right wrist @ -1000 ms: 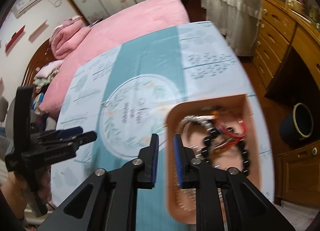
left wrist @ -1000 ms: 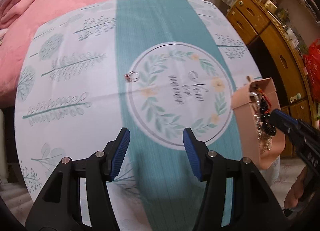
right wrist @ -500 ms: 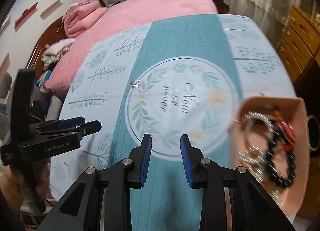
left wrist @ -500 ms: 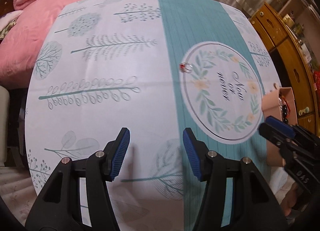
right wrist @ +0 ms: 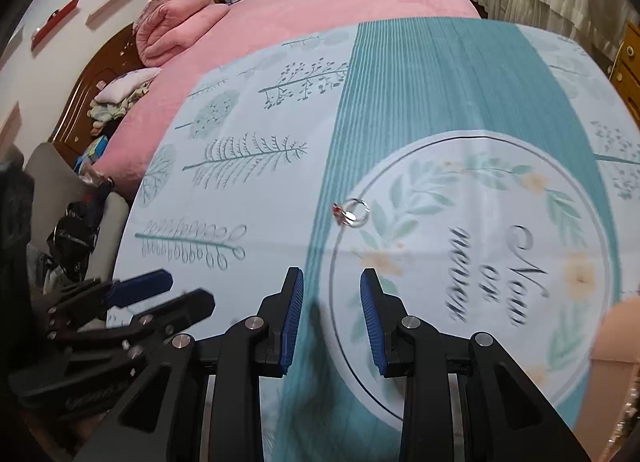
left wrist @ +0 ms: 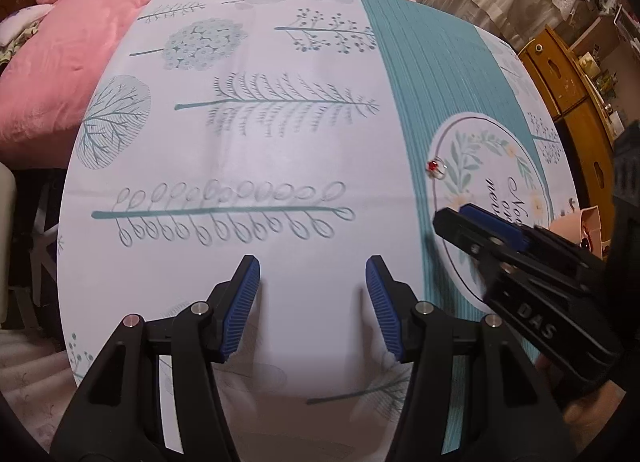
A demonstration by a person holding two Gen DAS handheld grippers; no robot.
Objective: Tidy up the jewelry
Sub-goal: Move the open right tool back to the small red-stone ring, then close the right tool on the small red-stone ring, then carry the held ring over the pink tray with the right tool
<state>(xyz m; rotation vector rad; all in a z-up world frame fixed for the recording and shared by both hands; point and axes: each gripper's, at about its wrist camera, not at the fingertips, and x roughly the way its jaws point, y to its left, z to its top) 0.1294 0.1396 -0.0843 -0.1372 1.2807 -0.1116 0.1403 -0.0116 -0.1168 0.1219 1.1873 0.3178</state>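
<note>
You can read "DAS" in pale capitals on the black body of your right gripper [left wrist: 460, 221], seen from the left wrist camera. The tablecloth [right wrist: 440, 73] on the desk carries script lettering inside its leaf wreath, reading "Now or never". The left gripper [right wrist: 176, 294] bears lettering too blurred to read.

Soft, even indoor light fell on the pale cloth of the surface [left wrist: 280, 149], with no glare. Faint shadows lay beneath the left fingers [left wrist: 236, 310]. Both fisheye views bowed strongly, corners vignetted black. In the right wrist view, motion blur smeared the printed lettering [right wrist: 492, 274] and peach box [right wrist: 616, 346].
</note>
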